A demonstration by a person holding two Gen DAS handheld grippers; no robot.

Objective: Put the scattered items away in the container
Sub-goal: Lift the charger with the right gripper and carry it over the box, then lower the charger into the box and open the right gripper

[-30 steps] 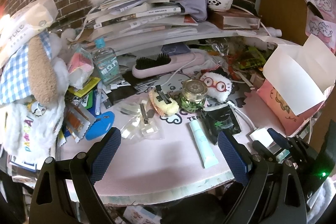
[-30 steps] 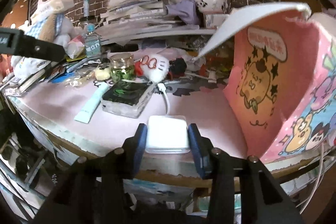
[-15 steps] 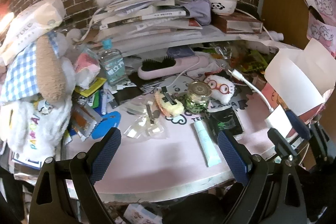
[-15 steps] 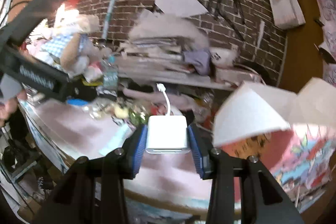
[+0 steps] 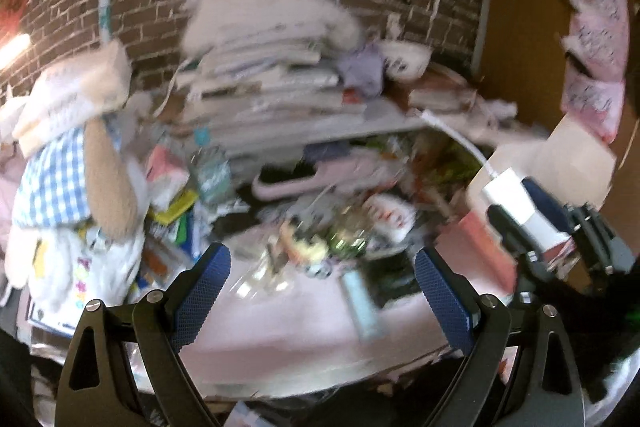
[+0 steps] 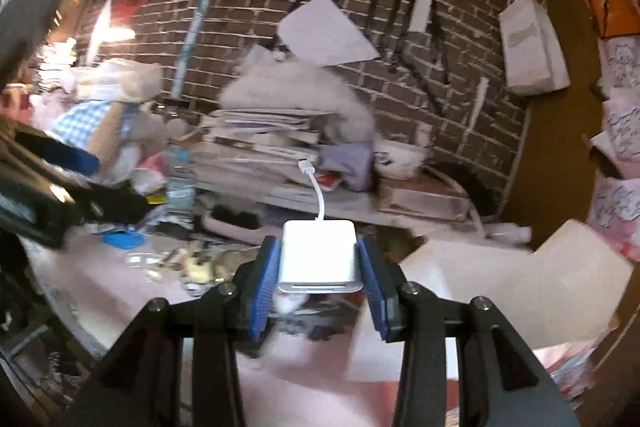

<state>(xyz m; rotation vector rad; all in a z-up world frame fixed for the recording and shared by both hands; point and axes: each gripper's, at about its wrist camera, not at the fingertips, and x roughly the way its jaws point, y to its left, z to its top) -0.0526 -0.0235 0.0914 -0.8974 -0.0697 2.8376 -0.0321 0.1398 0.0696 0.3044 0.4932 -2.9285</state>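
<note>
There's the white adapter (image 6: pixel 319 255), pinched flat between the blue pads (image 6: pixel 265 285) of the right gripper (image 6: pixel 319 285), jaws closed on both its side edges, its short cable (image 6: pixel 316 187) sticking out ahead with the plug end free in the air. Gripped across the body like that, I'd say, so the cable trails clear and the block can't twist. It's up off the pink table (image 6: pixel 120 291), raised level, fingers pointing at the brick wall, with the pink cartoon box (image 6: pixel 520 291) and its open white flaps just below and to the right (that must be the container). From the other camera you can see the adapter hanging in front of that box's flap.

The left gripper (image 5: pixel 322 297) holds nothing, jaws spread wide, hovering low at the near edge of the table over the clutter: a pale blue tube (image 5: pixel 360 303), a small glass jar (image 5: pixel 348 237). Everything's smeared with motion blur. Next, I reckon, a lowering into the box.
</note>
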